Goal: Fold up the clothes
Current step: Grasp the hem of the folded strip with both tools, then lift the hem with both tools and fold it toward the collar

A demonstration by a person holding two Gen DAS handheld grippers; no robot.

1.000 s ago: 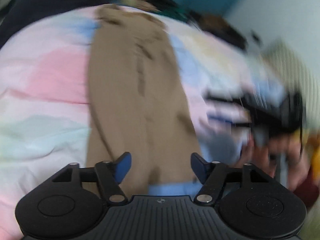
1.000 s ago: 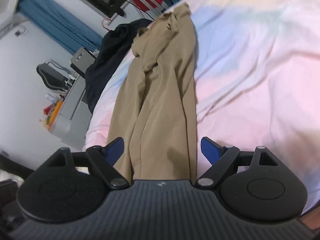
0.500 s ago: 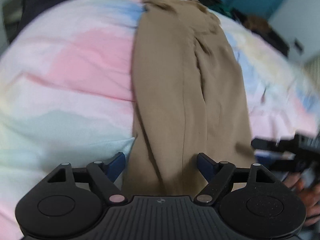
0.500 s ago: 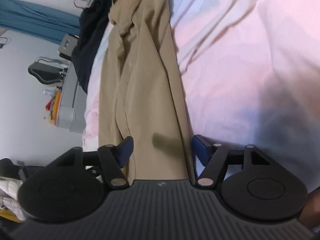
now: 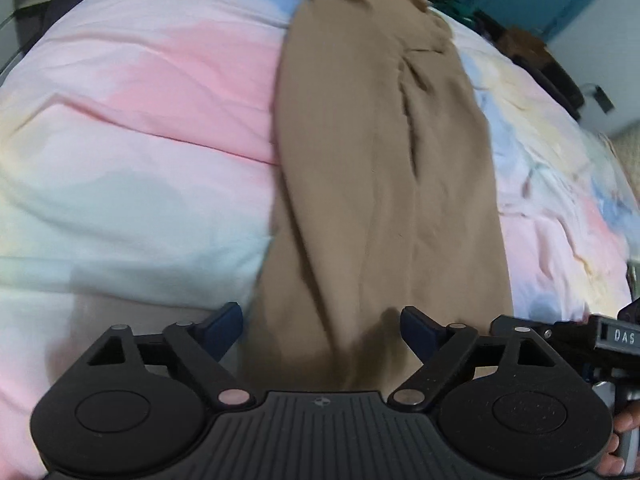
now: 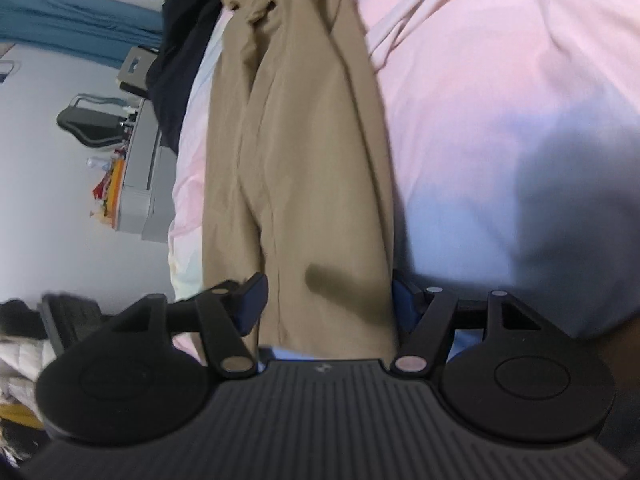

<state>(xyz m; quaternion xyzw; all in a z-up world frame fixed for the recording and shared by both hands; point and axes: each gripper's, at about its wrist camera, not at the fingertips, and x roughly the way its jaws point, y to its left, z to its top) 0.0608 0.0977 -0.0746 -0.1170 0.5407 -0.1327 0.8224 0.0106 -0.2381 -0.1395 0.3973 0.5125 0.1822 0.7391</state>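
On the bed [image 5: 132, 128], you are spreading your left claw [image 5: 322, 326] and holding your right claw [image 6: 326, 294] spread over one pair of trousers [image 5: 376, 168].

Seeing tan trousers [image 5: 380, 184] looking like soft matt woven cloth; bedsheet [image 5: 140, 128] showing smooth creased pastel cotton; gripper bodies appearing as matt ribbed black plastic.

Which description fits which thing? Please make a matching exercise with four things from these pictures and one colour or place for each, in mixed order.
Things:
1. trousers
2. bed cover
3. dark garment
4. curtain

Descriptions:
A. blue-green, hanging by the wall
B. pastel pink, blue and yellow
C. tan, lying lengthwise on the bed
D. near black, at the far edge of the bed beside the trousers' waist

Pairs: 1-C, 2-B, 3-D, 4-A
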